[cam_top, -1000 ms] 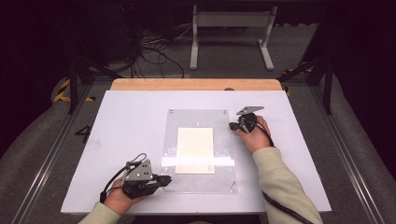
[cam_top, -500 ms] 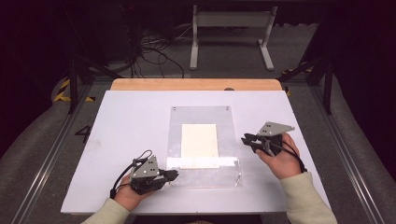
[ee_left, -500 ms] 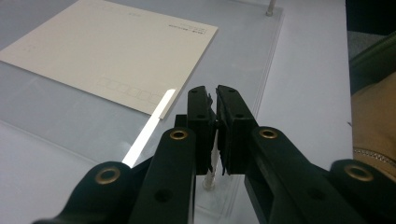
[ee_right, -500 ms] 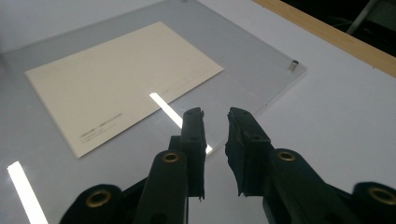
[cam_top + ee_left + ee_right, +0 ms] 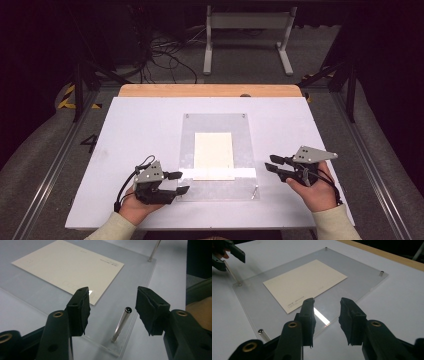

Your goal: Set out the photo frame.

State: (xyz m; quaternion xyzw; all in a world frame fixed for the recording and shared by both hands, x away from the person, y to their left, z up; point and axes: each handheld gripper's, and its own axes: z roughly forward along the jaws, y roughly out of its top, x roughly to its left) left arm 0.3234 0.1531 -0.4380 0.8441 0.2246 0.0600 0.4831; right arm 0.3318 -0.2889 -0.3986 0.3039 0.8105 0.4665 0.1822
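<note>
While both tools sit with jaws apart and empty, a clear plastic sheet [image 5: 216, 156] lies flat at the centre of the white table [image 5: 140, 125], covering a cream card [image 5: 213, 155]. The left gripper [image 5: 176, 183] rests at the sheet's 7 o'clock corner, framing an upright metal pin [image 5: 121, 324]. The right gripper [image 5: 272, 166] waits just beside the 4 o'clock edge. To grasp the pin well, probably centre it between the pads and close gently.
</note>
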